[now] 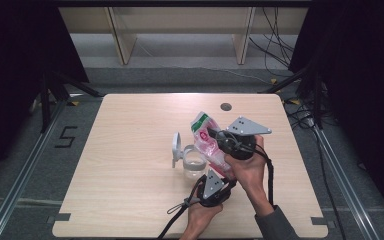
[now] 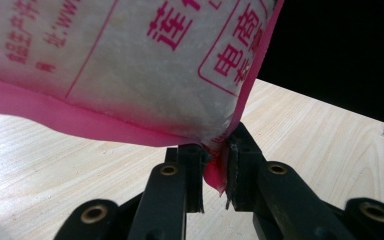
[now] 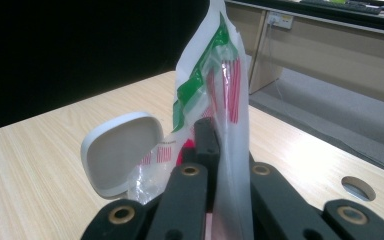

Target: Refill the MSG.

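A plastic bag (image 1: 206, 140) of whitish powder, with pink print and a green-striped top, is held up over the table between both grippers. In the left gripper view the bag (image 2: 130, 70) hangs overhead and my left gripper (image 2: 215, 175) is shut on its pink bottom corner. From above, my left gripper (image 1: 223, 175) sits just below the bag. My right gripper (image 1: 215, 135) grips the upper part from the right. Its own view has the right gripper (image 3: 222, 150) shut on the clear film of the bag (image 3: 215, 85). A clear jar (image 1: 194, 164) with an open white lid (image 1: 176, 147) stands under the bag.
The white lid (image 3: 122, 152) stands upright just left of the bag in the right gripper view. A round cable hole (image 1: 225, 106) lies near the table's far edge. Wooden shelf legs and cables are on the floor beyond the light wooden table (image 1: 130, 175).
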A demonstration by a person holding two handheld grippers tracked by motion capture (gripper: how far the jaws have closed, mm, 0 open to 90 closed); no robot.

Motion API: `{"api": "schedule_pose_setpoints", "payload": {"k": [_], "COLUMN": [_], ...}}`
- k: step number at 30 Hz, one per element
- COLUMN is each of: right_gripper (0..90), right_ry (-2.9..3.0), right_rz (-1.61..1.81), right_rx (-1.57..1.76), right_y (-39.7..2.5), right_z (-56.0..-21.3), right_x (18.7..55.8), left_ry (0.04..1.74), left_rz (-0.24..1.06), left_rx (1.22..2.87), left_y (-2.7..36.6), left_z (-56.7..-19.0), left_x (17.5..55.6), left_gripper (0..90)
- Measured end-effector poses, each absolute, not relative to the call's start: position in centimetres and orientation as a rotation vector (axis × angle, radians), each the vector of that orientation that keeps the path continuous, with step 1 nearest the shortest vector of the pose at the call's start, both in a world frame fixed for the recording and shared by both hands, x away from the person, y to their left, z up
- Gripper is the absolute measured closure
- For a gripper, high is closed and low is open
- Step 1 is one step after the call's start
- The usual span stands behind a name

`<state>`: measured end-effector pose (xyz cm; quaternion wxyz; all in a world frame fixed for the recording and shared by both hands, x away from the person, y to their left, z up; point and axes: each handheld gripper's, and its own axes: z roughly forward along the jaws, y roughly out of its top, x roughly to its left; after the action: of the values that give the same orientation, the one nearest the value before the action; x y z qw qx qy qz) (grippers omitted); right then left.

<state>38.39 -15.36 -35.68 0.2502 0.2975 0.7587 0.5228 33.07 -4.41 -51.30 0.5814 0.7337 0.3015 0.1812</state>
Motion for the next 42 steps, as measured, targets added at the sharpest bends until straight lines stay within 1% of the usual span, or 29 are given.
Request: {"api": "schedule_pose_setpoints", "payload": {"k": [17, 23, 42], "right_gripper": [90.0, 90.0, 90.0], "right_ry": [2.076, 2.067, 2.104], "right_rz": [1.437, 1.405, 1.374], "right_rx": [0.799, 0.807, 0.81], "right_y": [-14.6, -14.3, -13.5], "right_z": [-35.8, -35.7, -35.5], "right_x": [38.8, 38.7, 38.4], "left_ry": [0.71, 0.71, 0.704], "left_rz": [0.422, 0.407, 0.416], "left_rx": [1.704, 1.693, 1.686], "left_y": [-4.4, -4.4, -4.6], "left_z": [-51.2, -51.2, -51.0], "left_x": [33.1, 33.2, 33.3], "left_gripper": [79.1, 79.1, 79.1]}}
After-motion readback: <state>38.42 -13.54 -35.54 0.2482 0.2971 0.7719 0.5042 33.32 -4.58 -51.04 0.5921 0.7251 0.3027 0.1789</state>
